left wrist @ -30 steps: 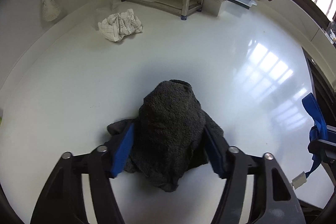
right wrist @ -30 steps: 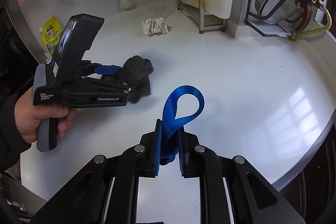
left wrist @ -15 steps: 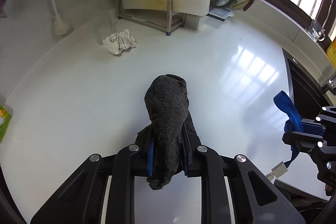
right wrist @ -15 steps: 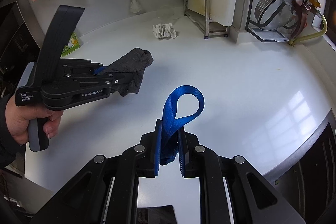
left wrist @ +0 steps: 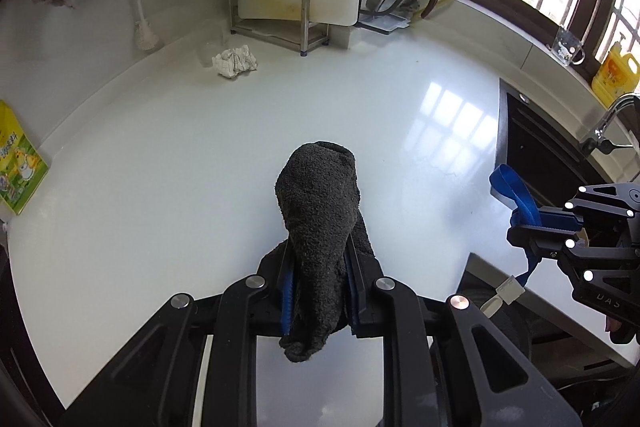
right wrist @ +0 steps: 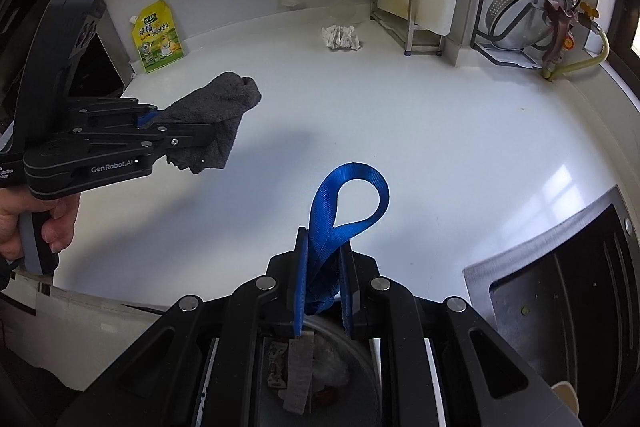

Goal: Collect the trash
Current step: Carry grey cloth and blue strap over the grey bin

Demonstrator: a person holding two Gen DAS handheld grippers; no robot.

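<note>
lifted off the counter (left wrist: 168,155), dark cloth (left wrist: 320,211) now clamped in left tongs (left wrist: 318,291)

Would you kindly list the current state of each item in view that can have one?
Left hand-held gripper: shut on the dark cloth.
Dark cloth: lifted clear of the counter, bunched.
Right hand-held gripper: shut on the blue strap.
Blue strap: held, loop standing up.
Crumpled paper: lying on the counter, untouched.
</note>
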